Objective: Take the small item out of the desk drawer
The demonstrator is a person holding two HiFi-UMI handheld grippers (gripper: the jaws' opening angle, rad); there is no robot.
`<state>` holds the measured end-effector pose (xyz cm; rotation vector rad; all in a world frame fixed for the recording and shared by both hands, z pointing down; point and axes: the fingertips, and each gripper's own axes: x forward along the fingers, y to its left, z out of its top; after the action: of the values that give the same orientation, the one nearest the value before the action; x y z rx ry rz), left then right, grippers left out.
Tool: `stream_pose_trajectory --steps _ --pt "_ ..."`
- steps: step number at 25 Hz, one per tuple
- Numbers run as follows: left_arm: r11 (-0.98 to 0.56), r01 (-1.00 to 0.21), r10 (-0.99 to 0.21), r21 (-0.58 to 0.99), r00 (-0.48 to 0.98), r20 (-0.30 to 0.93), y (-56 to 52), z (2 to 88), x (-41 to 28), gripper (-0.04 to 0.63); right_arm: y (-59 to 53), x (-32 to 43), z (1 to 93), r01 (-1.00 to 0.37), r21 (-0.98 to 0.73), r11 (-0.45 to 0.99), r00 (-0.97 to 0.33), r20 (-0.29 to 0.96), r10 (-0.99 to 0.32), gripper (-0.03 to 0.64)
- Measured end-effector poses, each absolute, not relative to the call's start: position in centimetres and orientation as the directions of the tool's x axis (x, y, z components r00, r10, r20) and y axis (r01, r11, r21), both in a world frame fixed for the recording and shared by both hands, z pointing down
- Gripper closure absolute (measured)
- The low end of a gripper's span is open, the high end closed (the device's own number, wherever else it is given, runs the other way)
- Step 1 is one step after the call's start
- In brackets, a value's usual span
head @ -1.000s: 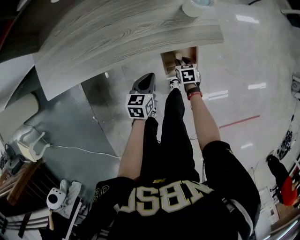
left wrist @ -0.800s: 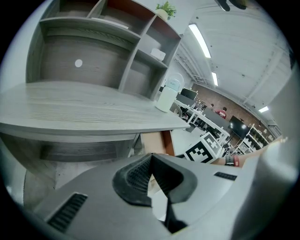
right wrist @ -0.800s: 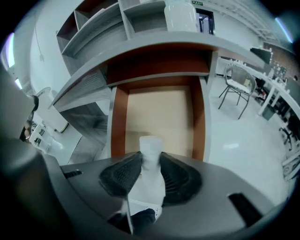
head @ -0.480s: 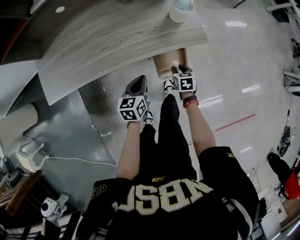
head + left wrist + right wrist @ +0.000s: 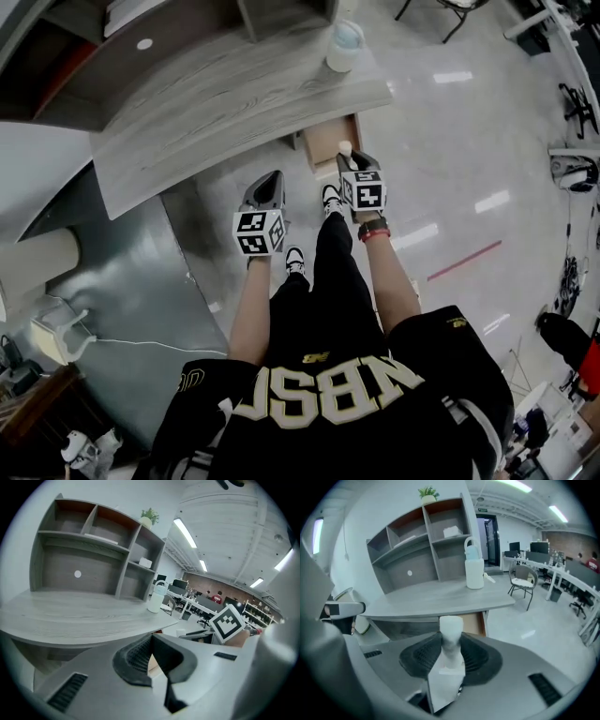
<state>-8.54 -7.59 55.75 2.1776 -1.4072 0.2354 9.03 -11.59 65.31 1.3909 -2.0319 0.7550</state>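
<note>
A small white cylindrical item [image 5: 451, 632] stands upright between the pads of my right gripper [image 5: 451, 644], which is shut on it. In the head view the same small white item [image 5: 344, 148] sticks out of the right gripper [image 5: 351, 161], just in front of the open wooden drawer [image 5: 323, 141] under the grey desk [image 5: 225, 103]. In the right gripper view the open drawer [image 5: 472, 623] shows behind the item. My left gripper [image 5: 270, 186] hangs to the left of the drawer, away from it. The left gripper [image 5: 150, 645] is shut with nothing in it.
A translucent water jug [image 5: 343, 44] stands on the desk's right end near the edge; the same jug [image 5: 474, 571] shows in the right gripper view. A shelf unit [image 5: 93, 550] rises at the desk's back. The person's legs and shoes [image 5: 330, 199] are below the grippers. Office chairs [image 5: 522, 585] stand at the right.
Both grippers have drawn back from the desk. The right gripper has come out of the drawer with the white item in it, and the item now shows in front of the drawer.
</note>
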Motion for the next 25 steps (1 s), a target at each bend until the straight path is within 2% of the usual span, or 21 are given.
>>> stream_pose_trajectory --steps 12,25 --pt "-0.366 -0.899 -0.867 0.240 0.424 0.264 -6.1 46.5 -11.4 0.581 -9.2 7.2 51.3 -0.943 -0.089 0.320 -0.321 0.499 -0.805 0.483" --pt "-0.404 -0.907 -0.907 0.119 0.414 0.079 -3.3 36.5 -13.1 0.581 -5.7 4.2 38.5 -0.942 -0.025 0.333 -0.329 0.249 -0.911 0.483"
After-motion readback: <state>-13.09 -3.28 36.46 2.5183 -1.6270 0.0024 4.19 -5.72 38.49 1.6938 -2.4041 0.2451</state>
